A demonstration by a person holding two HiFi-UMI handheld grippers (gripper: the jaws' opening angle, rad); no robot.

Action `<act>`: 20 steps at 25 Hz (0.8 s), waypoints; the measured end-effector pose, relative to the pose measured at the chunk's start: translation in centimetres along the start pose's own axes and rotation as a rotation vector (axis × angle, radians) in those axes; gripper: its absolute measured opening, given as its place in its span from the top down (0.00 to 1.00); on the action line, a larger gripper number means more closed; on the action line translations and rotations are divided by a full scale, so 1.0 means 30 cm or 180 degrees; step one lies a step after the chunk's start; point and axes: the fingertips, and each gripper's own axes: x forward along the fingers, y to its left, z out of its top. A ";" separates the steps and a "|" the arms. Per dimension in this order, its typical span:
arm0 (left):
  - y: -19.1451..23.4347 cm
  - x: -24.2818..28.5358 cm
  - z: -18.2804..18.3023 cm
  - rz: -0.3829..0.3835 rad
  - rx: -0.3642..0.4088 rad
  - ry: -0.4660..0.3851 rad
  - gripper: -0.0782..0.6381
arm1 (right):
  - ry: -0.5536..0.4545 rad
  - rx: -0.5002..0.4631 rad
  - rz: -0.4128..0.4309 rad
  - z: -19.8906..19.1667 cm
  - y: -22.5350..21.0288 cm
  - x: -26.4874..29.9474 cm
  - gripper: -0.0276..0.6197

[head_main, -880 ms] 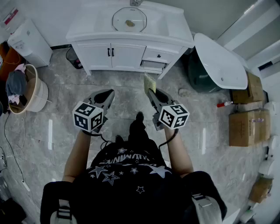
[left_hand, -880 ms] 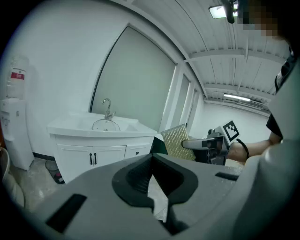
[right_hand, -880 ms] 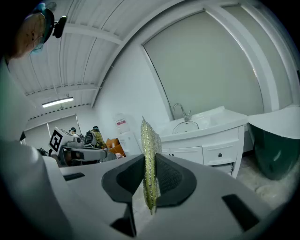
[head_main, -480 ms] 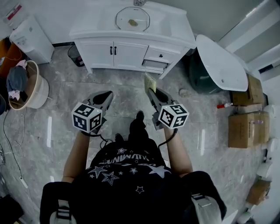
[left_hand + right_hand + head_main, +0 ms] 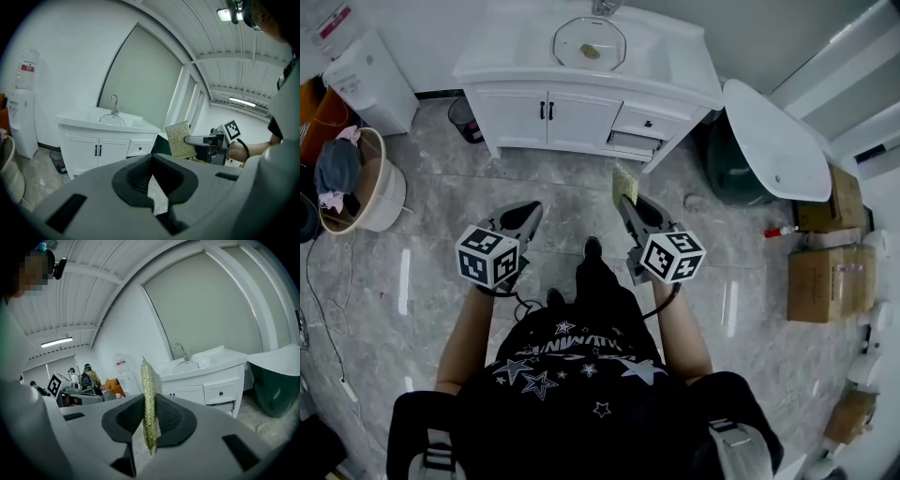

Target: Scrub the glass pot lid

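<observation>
The glass pot lid (image 5: 589, 42) lies in the basin of the white vanity (image 5: 581, 98) across the floor, well ahead of both grippers. It shows as a thin arc by the tap in the left gripper view (image 5: 112, 119) and the right gripper view (image 5: 186, 365). My right gripper (image 5: 623, 199) (image 5: 149, 404) is shut on a yellow-green scrub sponge (image 5: 622, 180) (image 5: 150, 390) that stands upright above its jaws. My left gripper (image 5: 534, 206) (image 5: 152, 164) holds nothing, its jaws together with only a slit between them. It sees the sponge (image 5: 180, 139) to its right.
A water dispenser (image 5: 358, 80) and a basket of clothes (image 5: 358, 192) stand at the left. A small bin (image 5: 461, 117) sits by the vanity. A white oval tub (image 5: 773, 141) and cardboard boxes (image 5: 830, 272) fill the right. People (image 5: 89, 378) stand far behind.
Both grippers keep their pose and their hold. The head view has drifted a little, so the vanity sits slightly further right. The right gripper's cube has come back slightly toward the body.
</observation>
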 end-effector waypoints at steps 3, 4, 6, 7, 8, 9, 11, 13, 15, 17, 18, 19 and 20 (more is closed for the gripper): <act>0.017 0.023 0.034 -0.0022 -0.0032 -0.0110 0.88 | 0.0022 0.0041 0.0023 0.002 -0.030 0.026 0.85; 0.025 0.034 0.047 -0.0016 -0.0038 -0.0144 0.88 | 0.0023 0.0070 0.0020 0.003 -0.049 0.039 0.85; 0.056 0.068 0.068 0.0041 -0.0033 -0.0145 0.88 | 0.0002 0.0152 0.0004 0.016 -0.098 0.078 0.85; 0.076 0.090 0.077 0.0075 -0.0029 -0.0120 0.88 | -0.0010 0.0194 0.0000 0.026 -0.124 0.103 0.85; 0.096 0.114 0.085 0.0099 -0.0031 -0.0094 0.88 | -0.0017 0.0225 -0.0001 0.038 -0.150 0.132 0.85; 0.115 0.138 0.093 0.0110 -0.0039 -0.0071 0.88 | -0.0021 0.0245 0.0002 0.051 -0.175 0.162 0.85; 0.159 0.188 0.115 0.0126 -0.0049 -0.0032 0.88 | -0.0016 0.0273 0.0013 0.078 -0.224 0.229 0.85; 0.213 0.244 0.150 0.0165 -0.0055 -0.0006 0.88 | 0.0015 0.0299 0.0037 0.108 -0.275 0.306 0.85; 0.267 0.308 0.196 0.0205 -0.0076 0.0000 0.88 | 0.0055 0.0298 0.0080 0.147 -0.326 0.384 0.85; 0.319 0.378 0.246 0.0250 -0.0091 -0.0002 0.88 | 0.0081 0.0281 0.0122 0.196 -0.380 0.459 0.85; 0.345 0.415 0.270 0.0279 -0.0091 0.0004 0.88 | 0.0095 0.0275 0.0137 0.221 -0.409 0.495 0.85; 0.367 0.453 0.291 0.0304 -0.0090 0.0017 0.88 | 0.0114 0.0269 0.0150 0.246 -0.437 0.529 0.85; 0.386 0.490 0.310 0.0322 -0.0092 0.0034 0.88 | 0.0135 0.0265 0.0166 0.270 -0.464 0.560 0.85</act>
